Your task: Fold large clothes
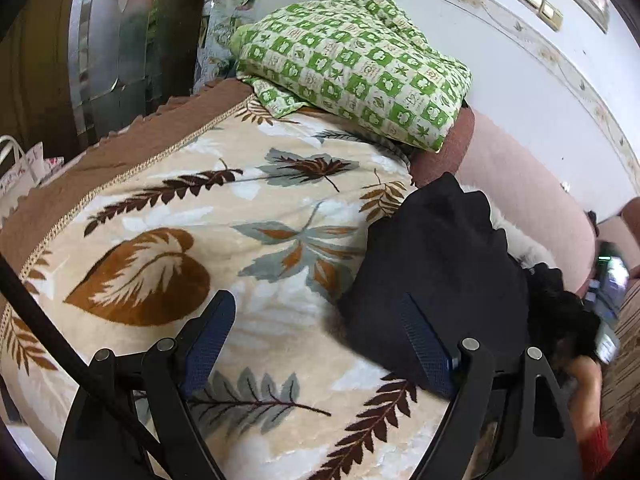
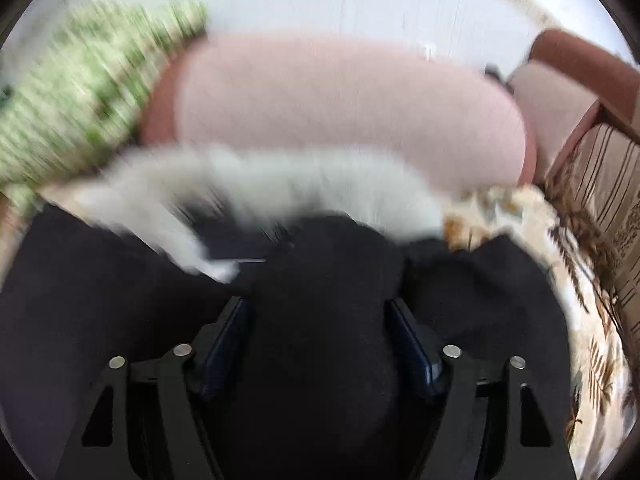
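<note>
Leaf-print blanket [image 1: 224,208] spread over the sofa seat, brown border with fringe along the left edge. Pink sofa backrest [image 2: 344,108] behind, white wall above it. Green-and-cream checked quilt [image 1: 352,60] folded at the far end of the seat, part of it resting on the blanket, part on the sofa arm.

Black garment [image 1: 436,264] heaped on the blanket's right side, near the backrest; white fur trim [image 2: 280,196] along its far edge, blurred in the right wrist view. Bulk of the dark cloth bunched, not flat.

Left gripper [image 1: 316,344] wide open over bare blanket, nothing between the blue pads; right-hand finger [image 1: 426,348] overlapping the garment's left edge in view, contact not clear. Thin black cable [image 1: 52,332] crossing the lower-left corner.

Right gripper [image 2: 318,336] buried in the black cloth, a thick fold of it filling the gap between the two fingers. Pads pressing or just flanking: cannot tell, frame too smeared.

Striped cushion [image 2: 600,184] at far right.
</note>
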{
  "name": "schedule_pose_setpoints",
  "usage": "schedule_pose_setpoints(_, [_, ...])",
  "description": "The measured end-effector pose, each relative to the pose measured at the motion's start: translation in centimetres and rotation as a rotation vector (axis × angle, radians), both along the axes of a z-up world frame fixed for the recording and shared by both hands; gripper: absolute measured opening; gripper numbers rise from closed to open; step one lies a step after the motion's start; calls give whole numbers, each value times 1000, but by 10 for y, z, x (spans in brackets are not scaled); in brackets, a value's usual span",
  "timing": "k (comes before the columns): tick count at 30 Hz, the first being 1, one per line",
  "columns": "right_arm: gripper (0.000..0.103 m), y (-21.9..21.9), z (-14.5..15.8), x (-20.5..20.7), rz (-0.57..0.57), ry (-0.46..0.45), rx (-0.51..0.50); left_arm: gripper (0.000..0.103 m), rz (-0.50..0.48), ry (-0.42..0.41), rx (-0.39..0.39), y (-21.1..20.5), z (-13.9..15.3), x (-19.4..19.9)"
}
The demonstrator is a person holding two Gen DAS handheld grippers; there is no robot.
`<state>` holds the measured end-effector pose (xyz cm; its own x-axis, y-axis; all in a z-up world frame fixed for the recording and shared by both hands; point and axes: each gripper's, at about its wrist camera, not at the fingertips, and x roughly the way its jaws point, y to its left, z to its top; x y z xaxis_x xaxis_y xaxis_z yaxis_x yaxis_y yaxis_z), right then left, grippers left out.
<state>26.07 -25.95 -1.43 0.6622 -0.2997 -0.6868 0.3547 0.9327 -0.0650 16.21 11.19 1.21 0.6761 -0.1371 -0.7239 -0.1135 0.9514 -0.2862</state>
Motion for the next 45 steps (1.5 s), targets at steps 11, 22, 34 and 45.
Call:
schedule_pose_setpoints(11, [43,135,-9,51,344,67,108,84,33,9,-10,8,-4,4])
schedule_pose_setpoints(22, [44,116,13,36,327,-25,171,84,7,20,4,1,-6,5])
schedule_pose_setpoints(34, [70,-76,-16,-27,-59,0,181,84,-22,25,74,-21,-15,2])
schedule_pose_setpoints(45, [85,-61,-2,-35,-103,6,58,84,-27,56,42,-16,-23,34])
